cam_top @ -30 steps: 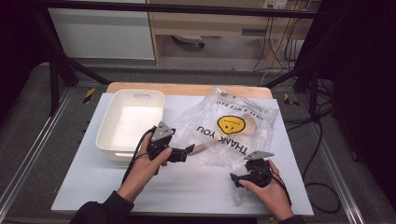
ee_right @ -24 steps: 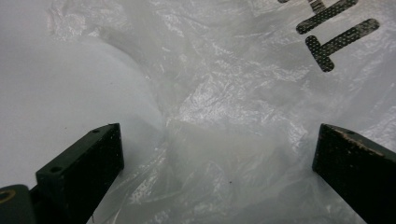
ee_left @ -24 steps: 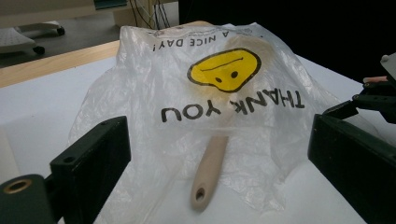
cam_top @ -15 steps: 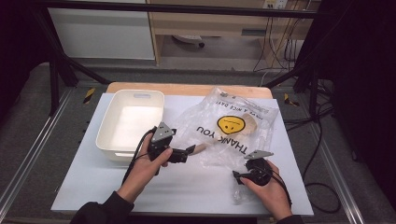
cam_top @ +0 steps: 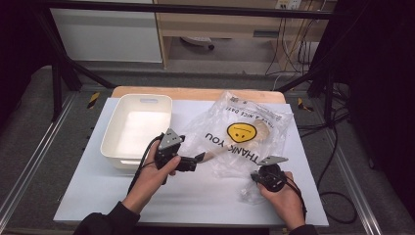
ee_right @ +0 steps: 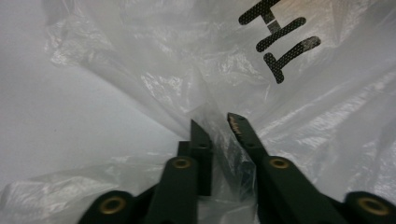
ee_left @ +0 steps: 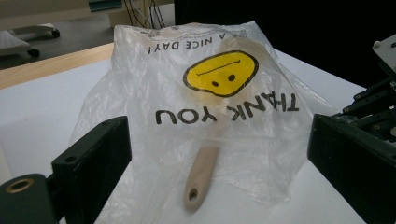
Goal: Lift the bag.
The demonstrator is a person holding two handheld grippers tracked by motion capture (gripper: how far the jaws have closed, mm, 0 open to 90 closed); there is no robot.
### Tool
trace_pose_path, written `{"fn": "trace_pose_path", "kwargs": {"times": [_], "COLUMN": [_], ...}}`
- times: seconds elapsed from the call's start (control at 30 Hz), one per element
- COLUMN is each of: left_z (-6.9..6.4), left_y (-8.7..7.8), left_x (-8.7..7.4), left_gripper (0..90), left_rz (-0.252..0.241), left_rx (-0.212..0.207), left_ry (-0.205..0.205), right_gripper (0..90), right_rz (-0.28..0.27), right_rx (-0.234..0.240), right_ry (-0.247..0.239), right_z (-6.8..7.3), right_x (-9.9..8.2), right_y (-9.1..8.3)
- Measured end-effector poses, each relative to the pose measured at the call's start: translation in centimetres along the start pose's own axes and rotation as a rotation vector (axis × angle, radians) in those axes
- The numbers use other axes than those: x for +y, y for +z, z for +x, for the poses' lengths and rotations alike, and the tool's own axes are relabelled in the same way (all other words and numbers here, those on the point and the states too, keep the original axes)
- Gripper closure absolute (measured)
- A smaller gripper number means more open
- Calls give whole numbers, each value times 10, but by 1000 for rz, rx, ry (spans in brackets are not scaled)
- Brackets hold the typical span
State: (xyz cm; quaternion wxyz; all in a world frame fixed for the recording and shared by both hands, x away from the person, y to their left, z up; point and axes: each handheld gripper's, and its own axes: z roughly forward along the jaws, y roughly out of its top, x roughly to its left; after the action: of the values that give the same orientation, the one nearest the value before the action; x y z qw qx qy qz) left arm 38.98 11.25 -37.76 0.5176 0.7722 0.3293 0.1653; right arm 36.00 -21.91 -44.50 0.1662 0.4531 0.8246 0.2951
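The right gripper (ee_right: 217, 123), jaws just closing, pinches the plastic bag (cam_top: 244, 134) to anchor it, while the left gripper (ee_left: 219, 154) gapes (unclenched) toward the protruding spatula handle (ee_left: 200, 179)

Wooden utensil (ee_left: 201, 175): handle end lies bare, the head veiled behind the printed plastic bag (ee_left: 205, 116), its shape unclear. Left gripper (ee_left: 219, 186): both jaws cut off by the frame's lower edge. Bag's small lettering by its far rim: partly illegible.
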Motion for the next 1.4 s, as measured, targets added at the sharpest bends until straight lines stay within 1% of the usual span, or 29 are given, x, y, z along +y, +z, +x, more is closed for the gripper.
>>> {"fn": "trace_pose_path", "kwargs": {"times": [0.03,0.2,0.27,0.33,0.4,0.43,0.5,0.53,0.67,0.8,0.9,0.97,1.03,1.1,1.13,1.2,1.23,1.27,1.33,1.4], "left_z": [0,-1,-1,-2,-2,-2,-2,-2,-3,-6,-10,-14,-18,-22,-23,-24,-23,-22,-22,-21], "left_y": [0,1,1,1,1,1,2,2,5,9,13,16,19,21,23,25,26,27,29,32], "left_x": [0,0,0,1,1,1,0,0,0,-4,-9,-15,-22,-28,-31,-37,-40,-42,-48,-54], "left_gripper": [61,62,62,62,64,66,68,69,76,89,104,112,116,118,118,113,119,127,125,125], "left_rz": [0,0,-2,-1,1,0,0,-1,10,52,91,110,133,142,145,163,168,174,187,203], "left_rx": [1,-4,-6,-5,-4,-2,7,9,27,43,67,80,89,96,101,134,141,140,146,145], "left_ry": [-1,-1,-2,-1,3,3,2,1,-2,5,18,28,28,22,20,39,32,25,31,25], "right_gripper": [895,900,900,900,900,900,900,900,900,900,900,900,900,900,900,900,900,900,900,900], "right_rz": [1,7,16,16,15,12,12,17,18,16,16,11,8,9,9,11,11,5,6,10], "right_rx": [4,28,15,21,14,16,11,14,6,-4,-16,-30,-34,-36,-39,-39,-40,-38,-39,-42], "right_ry": [-5,17,22,38,55,70,76,88,97,111,134,150,161,174,173,179,178,182,175,172], "right_z": [0,-4,-6,-11,-18,-21,-26,-28,-34,-42,-50,-56,-60,-64,-65,-66,-67,-67,-67,-65], "right_x": [0,1,-1,-3,-7,-8,-11,-12,-15,-17,-21,-24,-27,-29,-30,-31,-31,-32,-31,-31], "right_y": [0,-1,-4,-6,-11,-13,-16,-17,-19,-22,-26,-27,-29,-30,-30,-31,-32,-32,-32,-31]}}
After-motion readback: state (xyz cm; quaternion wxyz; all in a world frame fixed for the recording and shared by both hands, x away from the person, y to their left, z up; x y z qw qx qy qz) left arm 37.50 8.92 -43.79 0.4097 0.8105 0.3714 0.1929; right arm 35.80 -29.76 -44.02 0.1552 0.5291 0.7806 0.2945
